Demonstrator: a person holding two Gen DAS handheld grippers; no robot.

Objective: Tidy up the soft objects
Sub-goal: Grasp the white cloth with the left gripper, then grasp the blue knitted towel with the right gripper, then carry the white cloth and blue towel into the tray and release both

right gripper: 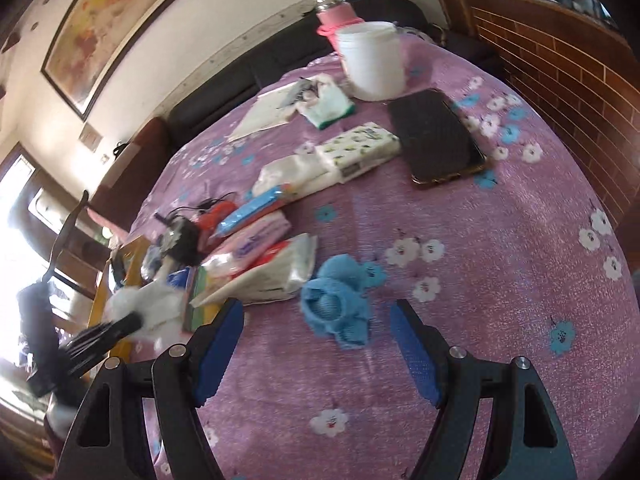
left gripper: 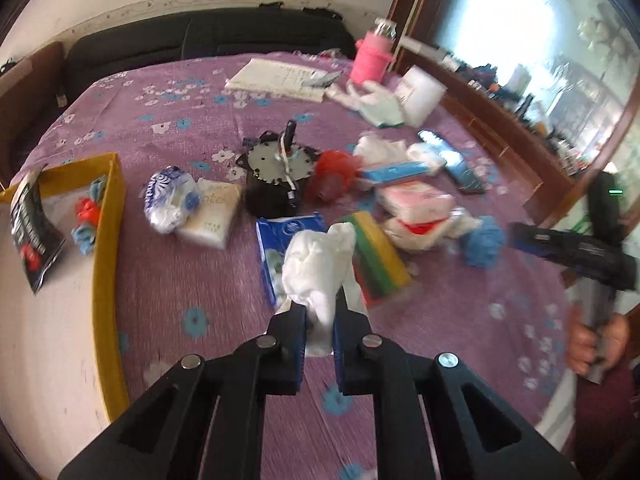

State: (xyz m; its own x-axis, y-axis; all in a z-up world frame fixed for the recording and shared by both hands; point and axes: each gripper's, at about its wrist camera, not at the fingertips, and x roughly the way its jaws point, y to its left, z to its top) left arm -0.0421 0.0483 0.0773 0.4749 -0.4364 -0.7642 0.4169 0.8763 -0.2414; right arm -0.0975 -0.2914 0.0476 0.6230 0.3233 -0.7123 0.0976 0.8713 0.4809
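**Left claw grips white wad; right claw open over blue mesh puff**

At the far left of the purple flowered bedspread [left gripper: 168, 280] stands a yellow-walled box [left gripper: 108, 216], with a red and blue soft item [left gripper: 89, 216] lying inside and a black packet [left gripper: 34, 236] draped over its rim. To the right of the box lie a blue-and-white patterned bag [left gripper: 170, 198] and a cream tissue pack [left gripper: 214, 216], touching each other. Beyond them sits a black round device [left gripper: 276, 176].

In the near middle, the left gripper [left gripper: 320, 312] has its jaws clamped tight on a crumpled white soft wad [left gripper: 318, 264], held up above a blue packet [left gripper: 276, 248] and a striped green, yellow and red sponge [left gripper: 378, 264].

Further right is a heap of tissue packs [right gripper: 264, 264]. Just right of the heap lies a blue mesh puff [right gripper: 340, 300], resting on the bedspread. The right gripper [right gripper: 318, 336] stands wide, with blue pads either side of the puff in the right wrist view, not touching it and holding nothing. At the far right lie a black phone [right gripper: 436, 136] and a white tub [right gripper: 372, 60].
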